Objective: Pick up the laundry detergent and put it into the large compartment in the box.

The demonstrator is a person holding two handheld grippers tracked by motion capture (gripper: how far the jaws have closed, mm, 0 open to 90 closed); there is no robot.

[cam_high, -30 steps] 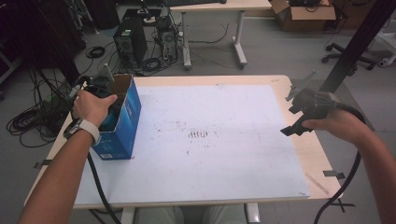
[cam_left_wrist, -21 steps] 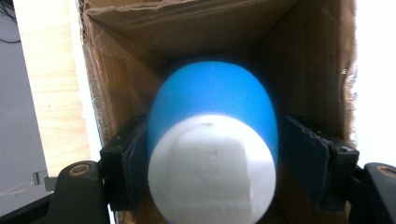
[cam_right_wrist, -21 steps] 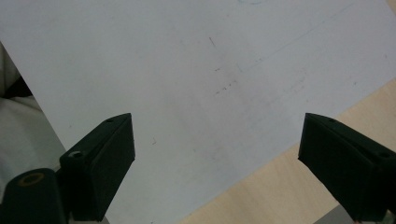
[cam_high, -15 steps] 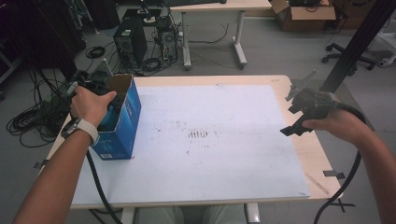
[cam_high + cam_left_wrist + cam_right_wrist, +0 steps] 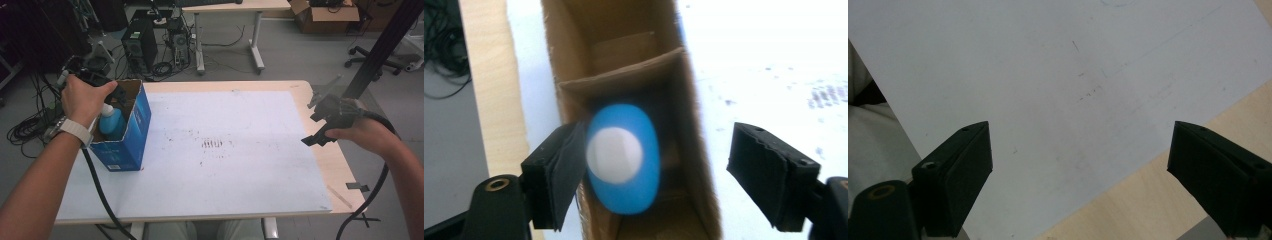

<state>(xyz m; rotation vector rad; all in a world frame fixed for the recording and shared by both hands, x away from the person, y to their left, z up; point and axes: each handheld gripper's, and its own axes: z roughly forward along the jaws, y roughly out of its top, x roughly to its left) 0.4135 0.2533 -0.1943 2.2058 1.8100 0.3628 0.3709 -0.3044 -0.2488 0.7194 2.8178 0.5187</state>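
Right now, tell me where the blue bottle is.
The blue bottle stands inside the open blue box at the table's left edge in the high view, directly under the left gripper, whose open jaws straddle it without gripping.

A blue box with a brown cardboard inside stands open-topped at the table's left edge. A cardboard divider splits it into compartments. A blue bottle with a white cap stands upright in the near compartment.
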